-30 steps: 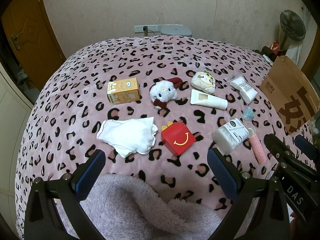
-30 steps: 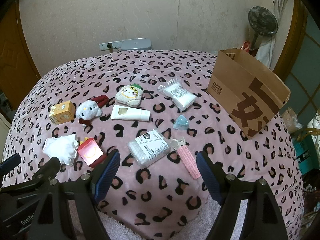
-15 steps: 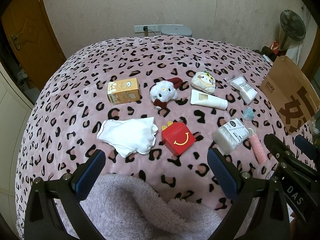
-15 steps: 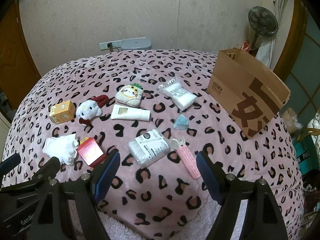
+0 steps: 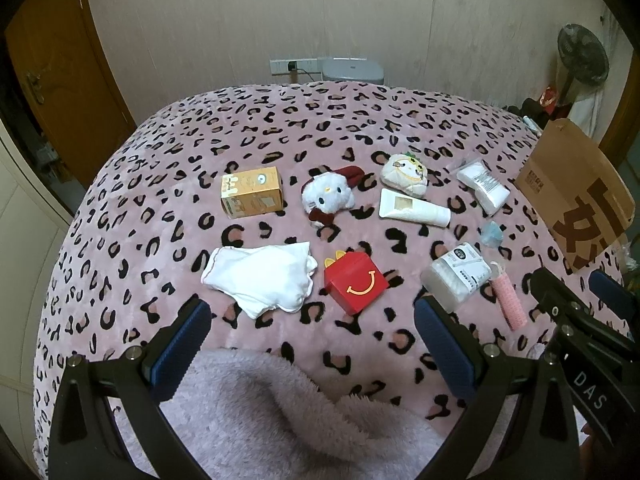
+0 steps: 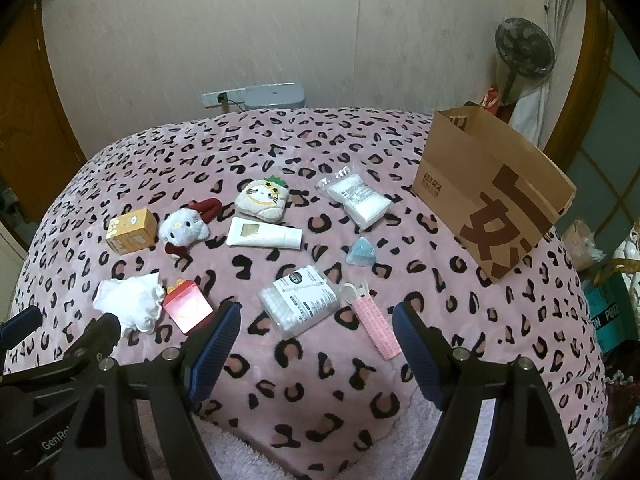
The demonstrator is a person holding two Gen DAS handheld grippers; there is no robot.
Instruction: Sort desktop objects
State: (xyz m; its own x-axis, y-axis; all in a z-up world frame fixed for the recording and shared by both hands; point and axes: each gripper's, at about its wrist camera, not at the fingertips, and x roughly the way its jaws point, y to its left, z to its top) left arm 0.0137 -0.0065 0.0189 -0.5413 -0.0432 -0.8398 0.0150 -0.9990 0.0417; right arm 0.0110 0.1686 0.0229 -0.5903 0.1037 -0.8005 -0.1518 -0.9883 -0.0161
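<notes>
Nothing has moved in the last second — sorting has not begun. The left gripper (image 5: 310, 340) and right gripper (image 6: 316, 340) hover empty, jaws wide apart, and every toy lies outside the paper bag (image 6: 492, 192).

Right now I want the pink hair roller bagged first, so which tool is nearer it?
Right. The pink hair roller lies just ahead of the right tool; the left tool sits farther left.

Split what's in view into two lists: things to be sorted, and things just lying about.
To sort: orange box, cat plush, pineapple-cat pouch, white tube, cotton pad packet, blue clip, cotton swab pack, pink hair roller, red meal box, white cloth, paper bag.

Lying about: fan, wall socket, door.
</notes>
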